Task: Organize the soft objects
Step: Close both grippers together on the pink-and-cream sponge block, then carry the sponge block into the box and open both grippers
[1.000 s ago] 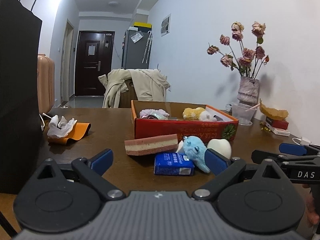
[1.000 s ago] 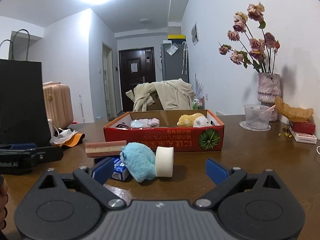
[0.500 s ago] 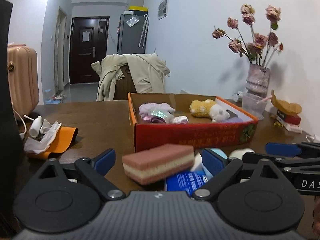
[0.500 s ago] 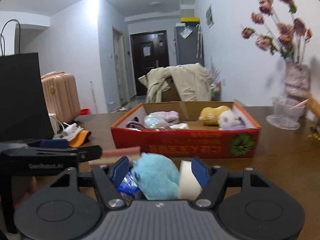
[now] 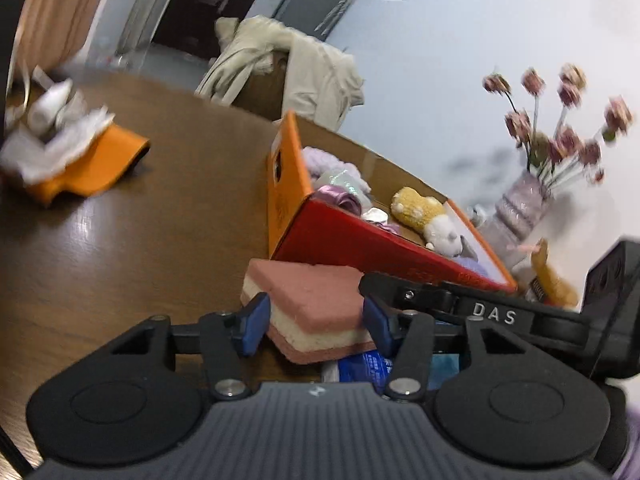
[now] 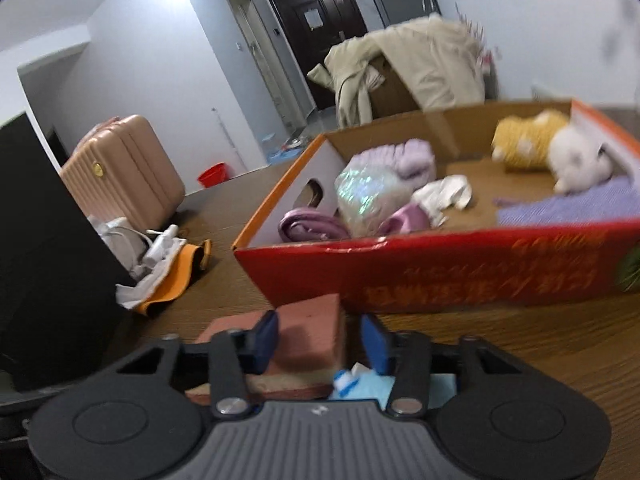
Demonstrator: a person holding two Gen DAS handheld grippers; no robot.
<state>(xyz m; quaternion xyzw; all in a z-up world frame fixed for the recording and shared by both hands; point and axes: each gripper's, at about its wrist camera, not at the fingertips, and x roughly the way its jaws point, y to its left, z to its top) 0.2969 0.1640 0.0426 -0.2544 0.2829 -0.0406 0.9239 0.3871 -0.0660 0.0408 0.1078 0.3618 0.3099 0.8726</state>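
A pink-and-cream layered sponge (image 5: 316, 296) lies on the brown table in front of the red cardboard box (image 5: 360, 240). My left gripper (image 5: 316, 326) is closing, with both blue pads against the sponge's sides. My right gripper (image 6: 320, 340) is also closing. The sponge's other end (image 6: 308, 336) shows between its pads, with a gap beside the right pad. A light blue plush (image 6: 368, 388) and a blue tissue pack (image 5: 364, 362) lie low under the fingers, mostly hidden. One black finger (image 5: 400, 292) of the right gripper reaches over the sponge. The box (image 6: 440, 276) holds several soft items, among them a yellow plush (image 6: 528, 140) and a white plush (image 6: 576, 160).
An orange cloth with crumpled white tissue (image 5: 92, 164) lies at the table's left. A black bag (image 6: 36, 260) and a pink suitcase (image 6: 124, 164) stand further left. A vase of dried flowers (image 5: 524, 204) is behind the box on the right. A chair draped with a beige coat (image 5: 296, 68) stands behind the table.
Both grippers moved forward toward the box and their jaws narrowed. The left view rolled, and the sponge now sits between the left pads. The blue plush sank under the right gripper.
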